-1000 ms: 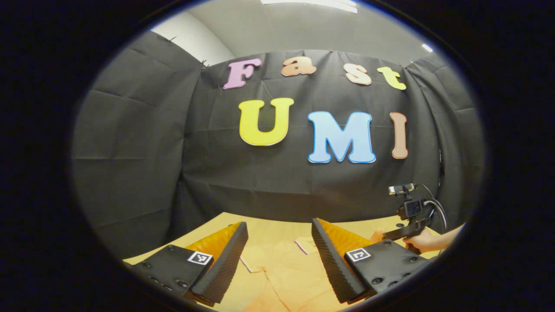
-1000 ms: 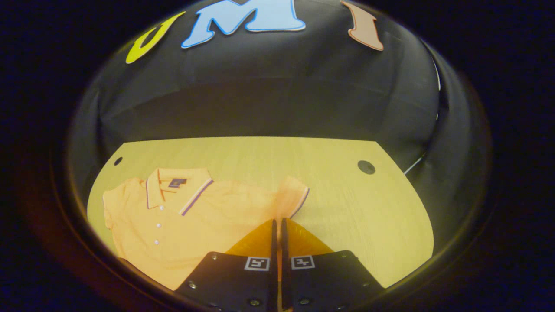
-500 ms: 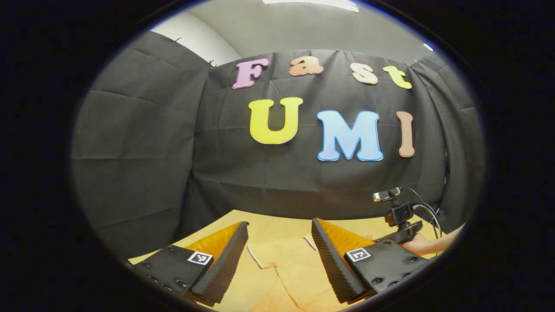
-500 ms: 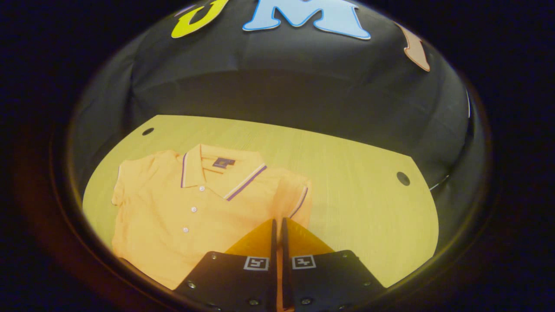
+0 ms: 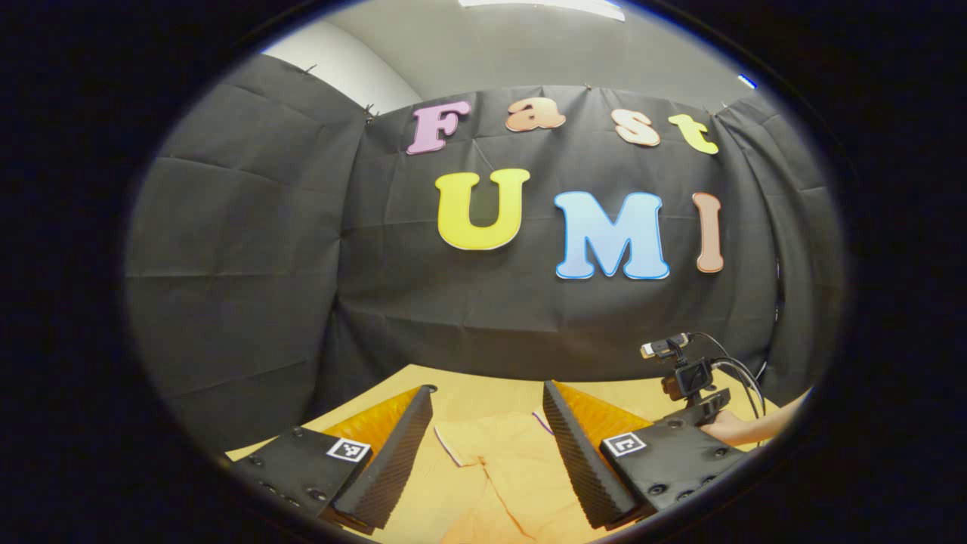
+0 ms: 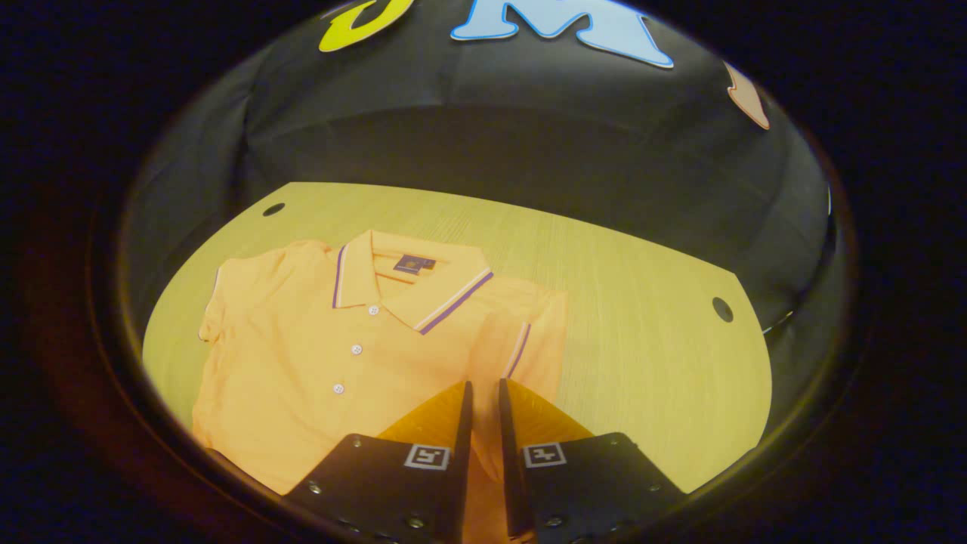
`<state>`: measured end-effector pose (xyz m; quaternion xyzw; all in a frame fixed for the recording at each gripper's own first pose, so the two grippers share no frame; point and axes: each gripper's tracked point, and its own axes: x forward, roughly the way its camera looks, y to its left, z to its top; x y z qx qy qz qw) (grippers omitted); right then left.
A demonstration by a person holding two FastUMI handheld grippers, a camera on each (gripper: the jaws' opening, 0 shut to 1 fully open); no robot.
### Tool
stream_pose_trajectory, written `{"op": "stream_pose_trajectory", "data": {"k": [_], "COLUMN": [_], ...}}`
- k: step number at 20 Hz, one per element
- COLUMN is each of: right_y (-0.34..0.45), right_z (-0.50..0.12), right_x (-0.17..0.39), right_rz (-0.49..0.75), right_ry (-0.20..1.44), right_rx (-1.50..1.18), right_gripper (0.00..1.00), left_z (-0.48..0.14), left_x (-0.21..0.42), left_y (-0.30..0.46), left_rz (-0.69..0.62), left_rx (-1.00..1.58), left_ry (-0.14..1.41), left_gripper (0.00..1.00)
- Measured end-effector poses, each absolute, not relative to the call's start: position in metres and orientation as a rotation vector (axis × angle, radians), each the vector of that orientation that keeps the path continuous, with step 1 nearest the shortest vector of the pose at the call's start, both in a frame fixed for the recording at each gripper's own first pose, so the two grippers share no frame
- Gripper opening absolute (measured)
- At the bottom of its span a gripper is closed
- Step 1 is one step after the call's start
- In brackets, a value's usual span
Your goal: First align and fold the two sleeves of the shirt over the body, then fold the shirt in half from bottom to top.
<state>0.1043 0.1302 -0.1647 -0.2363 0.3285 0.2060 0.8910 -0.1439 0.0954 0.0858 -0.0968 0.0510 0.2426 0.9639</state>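
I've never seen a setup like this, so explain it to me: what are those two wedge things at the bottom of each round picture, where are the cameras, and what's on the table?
Each round picture comes from a camera riding on a handheld two-finger gripper; the wedges are that gripper's own fingers. In the left gripper view, the left gripper is wide open, holding nothing, above the pale wooden table. Off to the side, a person's hand holds the other gripper. In the right gripper view, the right gripper has a narrow gap between its fingers, over the orange short-sleeved polo shirt lying flat on the table. One sleeve is folded over the body; the other sleeve lies spread.
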Motion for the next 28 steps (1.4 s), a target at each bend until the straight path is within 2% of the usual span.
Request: {"op": "stream_pose_trajectory", "data": {"k": [1,2,3,5,12,19,23,28], "right_y": [0.133,0.134,0.134,0.135,0.139,0.131,0.127,0.13], "right_z": [-0.163,-0.16,-0.158,-0.148,-0.092,-0.036,-0.014,0.003], "right_x": [0.102,0.099,0.099,0.097,0.059,-0.003,-0.041,-0.083], "right_rz": [0.445,0.454,0.453,0.443,0.435,0.346,0.297,0.294], "right_ry": [0.685,0.682,0.671,0.637,0.53,0.441,0.386,0.344], "right_rx": [-0.485,-0.486,-0.492,-0.505,-0.477,-0.348,-0.32,-0.295], "right_gripper": [0.44,0.54,0.7,0.92,0.93,0.93,0.93,0.93], "left_z": [0.086,0.086,0.085,0.084,0.054,-0.018,-0.062,-0.112], "left_x": [-0.144,-0.143,-0.142,-0.139,-0.107,-0.068,-0.05,-0.027], "left_y": [0.094,0.094,0.095,0.097,0.111,0.144,0.163,0.191], "left_rz": [0.486,0.482,0.48,0.472,0.411,0.364,0.361,0.407], "left_rx": [-0.196,-0.194,-0.192,-0.194,-0.227,-0.282,-0.362,-0.409], "left_ry": [0.101,0.1,0.098,0.095,0.121,0.22,0.271,0.353], "left_gripper": [0.96,0.96,0.96,0.96,0.99,0.96,0.99,0.94]}}
